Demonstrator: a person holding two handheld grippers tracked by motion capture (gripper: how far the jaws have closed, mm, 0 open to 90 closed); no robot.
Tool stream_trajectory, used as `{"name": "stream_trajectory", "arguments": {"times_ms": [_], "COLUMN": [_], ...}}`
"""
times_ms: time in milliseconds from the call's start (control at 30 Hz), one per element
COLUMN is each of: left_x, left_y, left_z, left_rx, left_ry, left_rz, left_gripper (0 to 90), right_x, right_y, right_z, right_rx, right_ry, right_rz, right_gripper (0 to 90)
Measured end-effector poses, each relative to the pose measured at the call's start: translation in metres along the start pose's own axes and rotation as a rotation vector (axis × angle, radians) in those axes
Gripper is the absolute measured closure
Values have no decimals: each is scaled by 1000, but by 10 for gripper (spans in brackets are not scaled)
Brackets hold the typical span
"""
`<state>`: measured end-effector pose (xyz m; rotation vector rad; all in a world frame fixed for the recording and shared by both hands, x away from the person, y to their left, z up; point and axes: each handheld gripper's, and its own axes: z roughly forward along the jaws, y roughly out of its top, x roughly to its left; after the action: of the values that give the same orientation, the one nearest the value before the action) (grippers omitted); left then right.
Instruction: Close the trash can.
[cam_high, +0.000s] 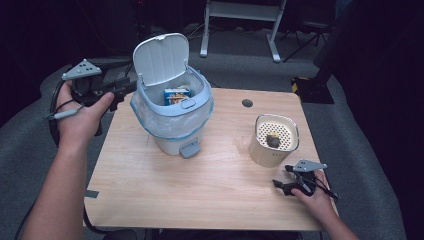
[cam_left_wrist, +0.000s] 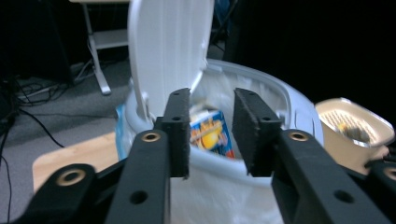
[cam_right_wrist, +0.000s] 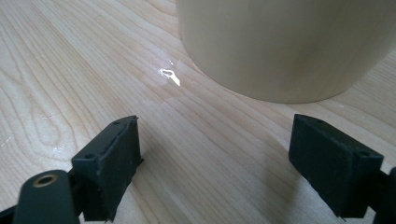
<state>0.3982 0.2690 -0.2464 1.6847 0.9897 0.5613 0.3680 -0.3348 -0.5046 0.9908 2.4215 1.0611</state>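
The left hand-held gripper (cam_high: 119, 90) hangs at nine o'clock of the white bin (cam_high: 172, 107), its jaws narrowed with nothing between them; the printed carton (cam_high: 176, 95) lies inside the bin under the raised lid (cam_high: 161, 57). The right hand-held gripper (cam_high: 286, 185) rests wide and empty at six o'clock of the cream canister (cam_high: 272, 140) on the wooden bench (cam_high: 200, 185). A careless swing could knock the upright lid or snag the thin bag liner (cam_high: 145, 117). Bin smooth moulded plastic; canister rounded, perforated top; bench grained wood.

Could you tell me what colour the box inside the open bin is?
The box is blue and yellow, clearest in the left gripper view.
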Motion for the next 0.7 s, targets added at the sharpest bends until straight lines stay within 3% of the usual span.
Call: {"name": "stream_trajectory", "arguments": {"times_ms": [133, 200, 267, 367, 400, 467, 567, 700], "left_x": [4, 7, 9, 14, 17, 21, 25, 34], "left_y": [17, 24, 28, 36, 39, 44, 46, 49], "left_z": [6, 8, 9, 11, 12, 13, 15, 22], "left_rx": [-47, -57, -59, -56, -49, -38, -48, -37], "left_ry": [-3, 16, 32, 68, 83, 126, 126, 158], "left_rz": [-33, -31, -31, -29, -24, 2, -8, -15], "left_gripper": [688, 697, 711, 809, 809, 891, 899, 900], "right_x": [0, 0, 0, 0, 0, 0, 0, 0], "right_y": [0, 0, 0, 0, 0, 0, 0, 0], "right_z": [0, 0, 0, 0, 0, 0, 0, 0], "right_rx": [0, 0, 0, 0, 0, 0, 0, 1], "right_ry": [0, 0, 1, 1, 1, 1, 1, 1], "right_rz": [0, 0, 0, 0, 0, 0, 0, -1], "right_gripper": [167, 167, 167, 167, 167, 167, 167, 167]}}
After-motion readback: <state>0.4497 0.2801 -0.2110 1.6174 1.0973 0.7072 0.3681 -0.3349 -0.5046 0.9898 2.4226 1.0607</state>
